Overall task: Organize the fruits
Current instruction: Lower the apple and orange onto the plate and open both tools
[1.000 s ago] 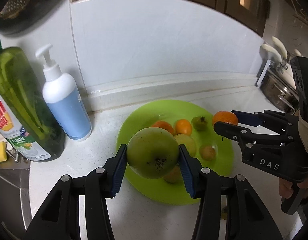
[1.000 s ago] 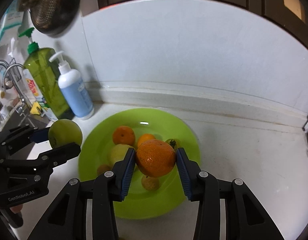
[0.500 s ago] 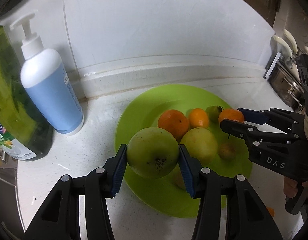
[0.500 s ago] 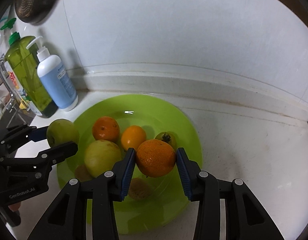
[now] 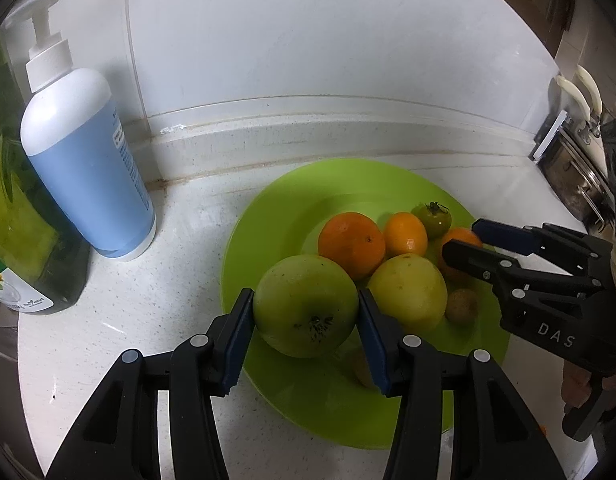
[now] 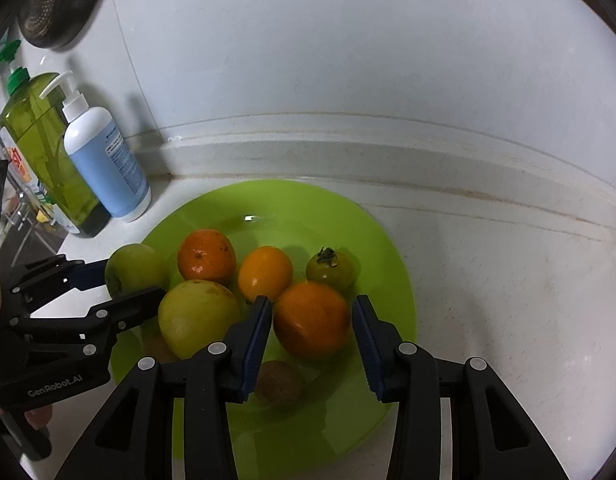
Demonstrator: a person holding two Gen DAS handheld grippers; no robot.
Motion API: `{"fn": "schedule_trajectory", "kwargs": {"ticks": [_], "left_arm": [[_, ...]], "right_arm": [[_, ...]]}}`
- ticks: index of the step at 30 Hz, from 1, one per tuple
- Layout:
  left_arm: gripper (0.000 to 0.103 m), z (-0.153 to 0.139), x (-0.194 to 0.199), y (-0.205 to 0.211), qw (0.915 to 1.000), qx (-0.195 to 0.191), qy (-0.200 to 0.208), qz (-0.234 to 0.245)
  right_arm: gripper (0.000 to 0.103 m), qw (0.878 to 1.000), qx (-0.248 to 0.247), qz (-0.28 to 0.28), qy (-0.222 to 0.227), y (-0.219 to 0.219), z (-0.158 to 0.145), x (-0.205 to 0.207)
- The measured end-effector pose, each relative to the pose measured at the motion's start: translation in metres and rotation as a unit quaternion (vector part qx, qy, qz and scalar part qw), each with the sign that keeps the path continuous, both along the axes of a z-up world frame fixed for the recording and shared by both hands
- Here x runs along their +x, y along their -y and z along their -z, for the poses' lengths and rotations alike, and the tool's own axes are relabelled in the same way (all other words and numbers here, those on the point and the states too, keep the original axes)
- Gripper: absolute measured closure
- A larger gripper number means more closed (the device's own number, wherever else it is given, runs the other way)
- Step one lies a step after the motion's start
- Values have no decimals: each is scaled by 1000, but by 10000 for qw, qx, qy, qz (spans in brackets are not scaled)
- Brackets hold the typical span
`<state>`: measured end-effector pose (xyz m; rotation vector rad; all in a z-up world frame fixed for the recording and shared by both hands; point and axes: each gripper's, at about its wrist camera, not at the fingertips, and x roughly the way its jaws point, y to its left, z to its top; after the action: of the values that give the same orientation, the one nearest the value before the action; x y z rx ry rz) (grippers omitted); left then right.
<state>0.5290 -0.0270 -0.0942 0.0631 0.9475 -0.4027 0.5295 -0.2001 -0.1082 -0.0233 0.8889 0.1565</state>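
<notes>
- The left gripper [image 5: 306, 318] clamps a large green apple [image 5: 306, 306] between its blue pads, holding it over the near left rim of the lime-green plate [image 5: 276, 216].
- The right gripper [image 6: 312, 330] has its jaws parted a little wider than the big orange [image 6: 311, 320] between them; a thin gap shows on the right side. It may have just let go, though contact on the left pad is hard to judge.
- A second ago both fruits were carried higher, short of the plate. Now the orange seems to rest among the other fruit, so that placement looks done, and the apple is likely next.
- Already on the plate: a second orange [image 6: 207, 256], a small tangerine [image 6: 265, 273], a yellow-green apple [image 6: 199, 318], a green persimmon [image 6: 330, 270] and a brown kiwi [image 6: 279, 383].
- The plate sits on a white speckled kitchen counter [image 6: 508, 320] against a white backsplash. A blue pump bottle [image 5: 86, 176] and a green dish-soap bottle [image 6: 48, 152] stand to the left.
</notes>
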Motion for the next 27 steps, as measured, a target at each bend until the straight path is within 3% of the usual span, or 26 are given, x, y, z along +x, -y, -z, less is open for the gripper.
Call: {"fn": "schedule_trajectory", "kwargs": {"ticks": [13,21,27], "left_arm": [[47,-26,-21,-2,9992,13,397,11],[43,-65,-60,-3,9959,-58,887,168],[38,-90,-93,-6,9918,-91,1231,334]], "right_arm": [[59,9997,-44,-32,234,-6,-21,-22],[59,9980,44,-45,626,-9,-51,-62],[53,9953,-11,20,967,-10,-77,-102]]}}
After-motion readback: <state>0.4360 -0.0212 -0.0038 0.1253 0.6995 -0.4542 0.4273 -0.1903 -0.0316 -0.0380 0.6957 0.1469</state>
